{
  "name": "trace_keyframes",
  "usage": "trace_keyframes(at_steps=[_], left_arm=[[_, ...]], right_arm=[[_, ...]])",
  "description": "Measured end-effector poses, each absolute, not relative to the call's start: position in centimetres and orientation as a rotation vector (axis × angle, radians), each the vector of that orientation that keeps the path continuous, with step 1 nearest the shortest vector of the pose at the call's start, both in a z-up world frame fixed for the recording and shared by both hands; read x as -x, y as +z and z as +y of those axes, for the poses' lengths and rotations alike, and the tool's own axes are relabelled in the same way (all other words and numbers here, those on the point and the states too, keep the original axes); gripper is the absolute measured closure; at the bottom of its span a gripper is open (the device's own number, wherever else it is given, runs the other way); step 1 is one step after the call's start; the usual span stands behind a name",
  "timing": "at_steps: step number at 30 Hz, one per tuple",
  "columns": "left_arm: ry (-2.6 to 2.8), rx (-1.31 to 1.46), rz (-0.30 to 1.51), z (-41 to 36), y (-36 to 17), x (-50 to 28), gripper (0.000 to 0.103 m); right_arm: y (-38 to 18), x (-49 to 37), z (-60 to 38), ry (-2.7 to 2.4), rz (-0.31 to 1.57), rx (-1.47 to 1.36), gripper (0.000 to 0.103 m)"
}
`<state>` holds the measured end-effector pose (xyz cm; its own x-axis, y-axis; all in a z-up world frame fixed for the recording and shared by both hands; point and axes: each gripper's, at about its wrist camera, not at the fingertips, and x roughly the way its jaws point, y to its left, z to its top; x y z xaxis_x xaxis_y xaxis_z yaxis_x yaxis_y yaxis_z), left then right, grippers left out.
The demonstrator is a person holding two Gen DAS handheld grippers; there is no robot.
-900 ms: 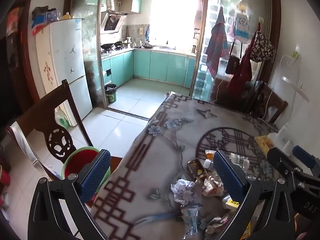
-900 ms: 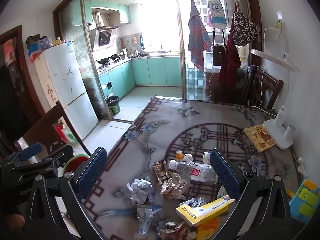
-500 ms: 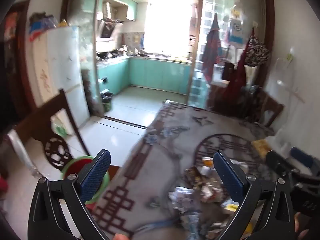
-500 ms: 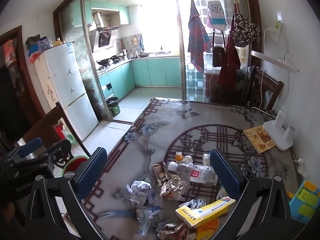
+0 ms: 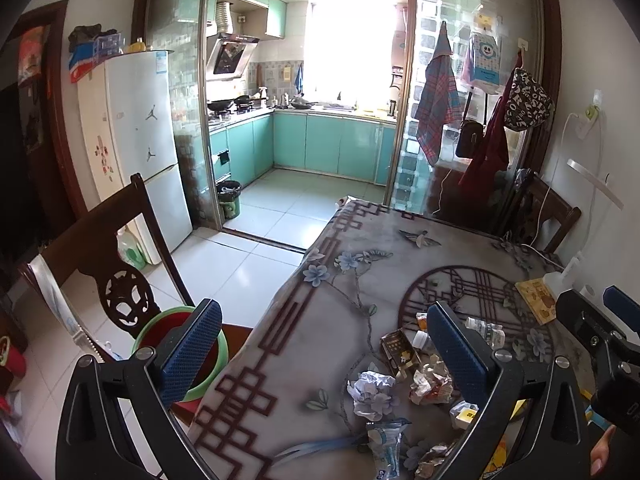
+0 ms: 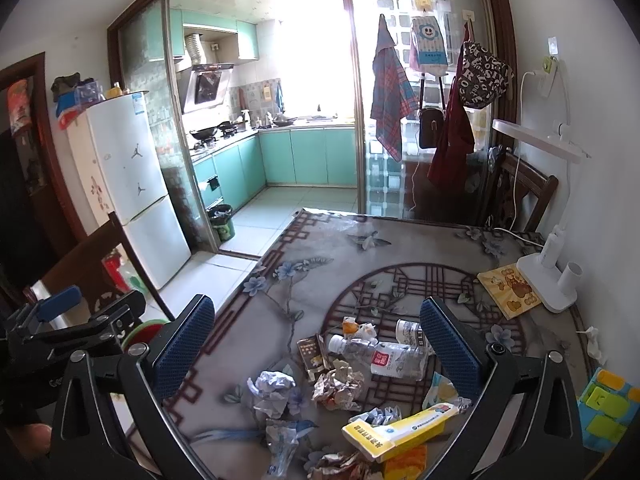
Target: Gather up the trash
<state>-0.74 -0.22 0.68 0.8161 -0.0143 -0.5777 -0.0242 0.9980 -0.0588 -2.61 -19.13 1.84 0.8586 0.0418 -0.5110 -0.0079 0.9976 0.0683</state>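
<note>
Trash lies in a heap on the patterned tablecloth [image 6: 304, 280]: a crushed clear bottle [image 6: 380, 354], a white paper ball [image 6: 274, 390], a crumpled wrapper [image 6: 338, 388], a small brown box [image 6: 310, 354] and a yellow-white carton [image 6: 400, 430]. My right gripper [image 6: 316, 344] hovers above the heap, open, nothing between its fingers. My left gripper [image 5: 324, 356] is open too, over the table's left part, with the paper ball [image 5: 374, 394] and brown box [image 5: 398, 350] ahead to the right. A green-rimmed red bin [image 5: 176, 334] stands on the floor left of the table.
A dark wooden chair [image 5: 108, 256] stands by the bin. A white desk lamp [image 6: 550, 272], a yellow booklet [image 6: 508, 290] and a blue-green item [image 6: 608, 408] sit at the table's right side. Another chair [image 6: 520, 192] is at the far edge. A fridge [image 5: 136, 148] and kitchen lie beyond.
The left gripper's view swung slightly left, blurred, and back again; it now sits a little lower and nearer. The right gripper has barely shifted. Both stay open.
</note>
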Motion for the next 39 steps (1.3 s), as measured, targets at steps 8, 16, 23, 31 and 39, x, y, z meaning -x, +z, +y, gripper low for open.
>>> trace_keyframes(at_steps=[8, 16, 23, 31, 39], left_arm=[[0.032, 0.058, 0.611, 0.2, 0.8, 0.7, 0.0], [0.038, 0.059, 0.612, 0.2, 1.1, 0.6, 0.0], [0.039, 0.058, 0.612, 0.2, 1.1, 0.6, 0.0], [0.051, 0.062, 0.611, 0.8, 1.1, 0.4, 0.0], [0.056, 0.057, 0.61, 0.9, 1.0, 0.5, 0.0]], right_arm=[[2.0, 2.6, -19.1, 0.026, 0.537, -0.064, 0.0], [2.4, 2.4, -19.0, 0.029, 0.535, -0.061, 0.0], [2.2, 2.5, -19.0, 0.028, 0.535, -0.063, 0.0], [2.1, 2.7, -18.9, 0.026, 0.536, -0.063, 0.0], [2.1, 2.7, -18.9, 0.028, 0.536, -0.065, 0.0]])
